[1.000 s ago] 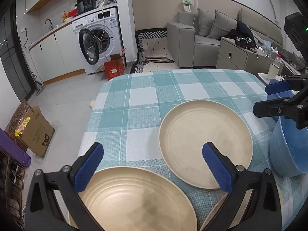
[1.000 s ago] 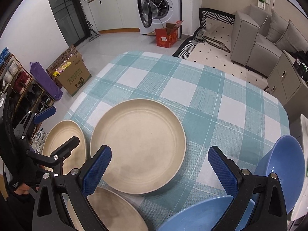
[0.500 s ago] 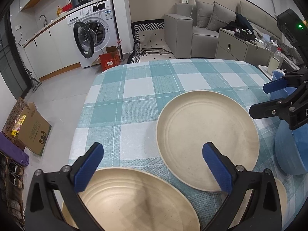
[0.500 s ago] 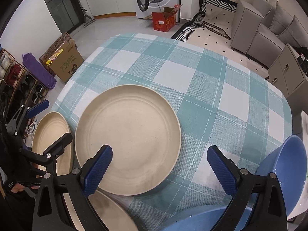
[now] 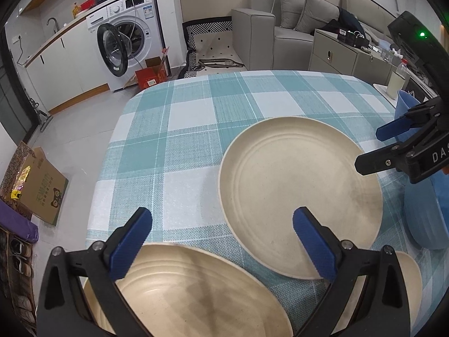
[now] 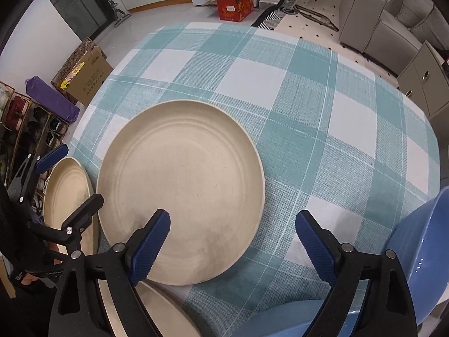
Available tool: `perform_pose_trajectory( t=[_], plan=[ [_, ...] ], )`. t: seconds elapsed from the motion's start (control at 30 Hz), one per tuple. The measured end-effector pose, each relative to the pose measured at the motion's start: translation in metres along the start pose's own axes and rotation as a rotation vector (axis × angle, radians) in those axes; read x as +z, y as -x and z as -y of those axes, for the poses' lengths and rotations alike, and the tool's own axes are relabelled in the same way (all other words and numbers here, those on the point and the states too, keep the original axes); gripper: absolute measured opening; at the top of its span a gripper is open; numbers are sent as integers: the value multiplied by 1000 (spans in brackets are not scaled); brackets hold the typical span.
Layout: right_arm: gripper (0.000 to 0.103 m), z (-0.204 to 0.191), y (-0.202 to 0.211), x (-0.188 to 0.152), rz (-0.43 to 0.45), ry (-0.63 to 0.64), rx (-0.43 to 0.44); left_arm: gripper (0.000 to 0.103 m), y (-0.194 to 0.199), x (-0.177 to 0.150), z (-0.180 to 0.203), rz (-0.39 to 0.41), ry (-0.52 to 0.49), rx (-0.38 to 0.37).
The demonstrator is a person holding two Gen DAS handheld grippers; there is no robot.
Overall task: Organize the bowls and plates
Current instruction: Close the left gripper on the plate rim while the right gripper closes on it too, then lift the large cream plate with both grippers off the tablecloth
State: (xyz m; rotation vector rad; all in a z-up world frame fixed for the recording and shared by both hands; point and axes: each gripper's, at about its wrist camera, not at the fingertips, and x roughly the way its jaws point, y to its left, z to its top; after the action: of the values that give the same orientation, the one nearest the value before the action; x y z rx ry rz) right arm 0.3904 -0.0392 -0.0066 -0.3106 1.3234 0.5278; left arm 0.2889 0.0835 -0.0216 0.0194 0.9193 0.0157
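Note:
A large beige plate (image 5: 300,196) (image 6: 179,188) lies in the middle of the teal checked tablecloth (image 5: 182,140). A second beige plate (image 5: 190,292) (image 6: 70,196) sits at the near left table edge. A third beige plate (image 5: 412,275) (image 6: 160,309) is partly hidden under the fingers. Two blue bowls (image 5: 426,219) (image 6: 421,252) stand at the right. My left gripper (image 5: 221,224) (image 6: 75,175) hovers over the second plate's far rim. My right gripper (image 6: 233,221) (image 5: 376,151) hangs over the large plate's near edge. Both jaws are wide and closing, with no pad pressing on anything.
The table's left edge drops to a floor with a cardboard box (image 5: 42,188), a shoe rack (image 6: 25,123) and a red box (image 6: 238,2). A washing machine (image 5: 126,45) and a grey sofa (image 5: 280,28) stand beyond. A bottle (image 5: 398,75) stands at far right.
Both grippers have come down toward the table, so the plates look larger. The right gripper's fingers stand a little closer together. No plate or bowl has moved.

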Motion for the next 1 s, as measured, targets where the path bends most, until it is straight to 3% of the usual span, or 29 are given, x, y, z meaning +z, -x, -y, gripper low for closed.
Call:
perform_pose_trajectory(
  t=[0.17,0.33,0.4,0.7,1.0],
  plan=[
    [83,4,-9,2,-37,-25,24,91,-5,-1,2,-24,-6,-14],
    [82,2,-13,3,-43,-23,24,86,-10,-2,3,-49,-5,-37],
    [79,2,-16,4,-49,-23,23,75,-12,-2,4,-59,-8,-43],
    [65,2,-27,0,-86,-19,30,44,-22,-6,8,-105,-12,-78],
    [45,0,-35,-3,-98,-23,26,28,-25,-9,7,-123,2,-97]
  ],
)
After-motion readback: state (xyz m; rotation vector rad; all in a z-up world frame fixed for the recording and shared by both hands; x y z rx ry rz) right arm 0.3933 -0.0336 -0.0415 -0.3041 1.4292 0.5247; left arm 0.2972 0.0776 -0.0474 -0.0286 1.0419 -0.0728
